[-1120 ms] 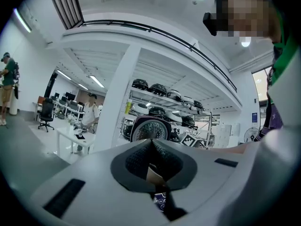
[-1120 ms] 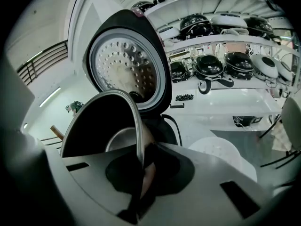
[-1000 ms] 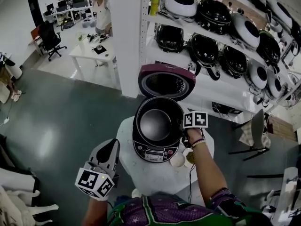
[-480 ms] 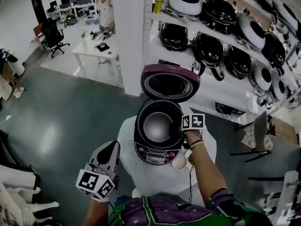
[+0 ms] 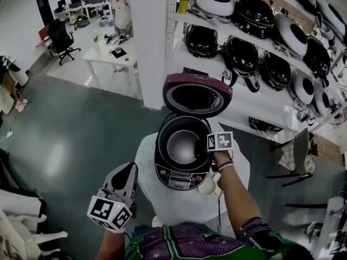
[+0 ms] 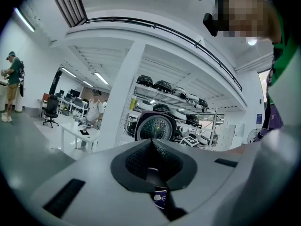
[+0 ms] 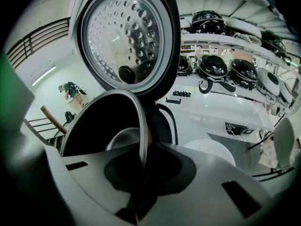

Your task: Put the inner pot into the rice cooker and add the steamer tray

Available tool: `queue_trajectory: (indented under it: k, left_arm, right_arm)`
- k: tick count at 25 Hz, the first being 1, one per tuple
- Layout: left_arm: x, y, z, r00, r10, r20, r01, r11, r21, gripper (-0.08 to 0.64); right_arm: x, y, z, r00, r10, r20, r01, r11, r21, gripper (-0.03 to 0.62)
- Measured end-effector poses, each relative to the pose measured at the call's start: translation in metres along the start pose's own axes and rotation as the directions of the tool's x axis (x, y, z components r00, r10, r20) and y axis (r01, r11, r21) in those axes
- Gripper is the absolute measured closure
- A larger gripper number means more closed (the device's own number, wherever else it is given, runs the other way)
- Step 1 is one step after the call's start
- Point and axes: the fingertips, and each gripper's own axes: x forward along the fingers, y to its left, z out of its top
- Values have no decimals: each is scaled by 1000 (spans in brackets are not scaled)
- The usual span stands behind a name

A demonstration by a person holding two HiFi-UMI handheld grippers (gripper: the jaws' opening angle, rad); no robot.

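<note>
A dark rice cooker [image 5: 179, 179] stands on a round white table [image 5: 162, 205] with its maroon lid [image 5: 196, 95] raised. The metal inner pot [image 5: 183, 145] sits down inside the cooker's body. My right gripper [image 5: 210, 151] is at the pot's right edge, shut on the thin rim [image 7: 139, 126], which runs down between the jaws of the right gripper [image 7: 141, 166]; the jaws have just been easing open a little. The lid's perforated inner plate [image 7: 123, 36] looms right ahead. My left gripper [image 5: 129, 169] hangs off the table's left side, shut and empty [image 6: 151, 142]. No steamer tray is recognisable.
A small white bowl [image 5: 205, 186] lies on the table right of the cooker's panel. Shelves [image 5: 255, 47] behind hold several other cookers. A white pillar [image 5: 149, 42] rises at the back; a person stands at a desk [image 5: 111, 56] far left.
The right gripper has sunk with the inner pot, which now sits lower and seated in the cooker. The left gripper has stayed where it was.
</note>
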Motion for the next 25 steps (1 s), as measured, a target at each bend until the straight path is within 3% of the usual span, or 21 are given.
queue_trajectory:
  k: [9,12,15,20,25]
  left_arm:
    - [-3,-3,1,1000,-9,3,10,1000,-2,538]
    - [-6,-4,-1,1000,-10,1,10,1000,-3,538]
    - [-9,-4,-2,1000,-10,0,10,1000,-5,538]
    - [-13,-5,-3,1000,-16,0,16,1000,-9,538]
    - [-13,-7,0,1000,-27,7,27,1000,-1,538]
  right_arm:
    - [-3,7,-3,1000,17,21,-16,999,-40,500]
    - [-4,8,-4,999,-50,20,53,986,-157,500]
    - [-6,4,-2,988,-150,45,157,939,-305,497]
    - [-11,-3,-11,989,-127,76,141,963,-228,509]
    - [-29,-10,-3,977,-105,186,134,980,-146,500]
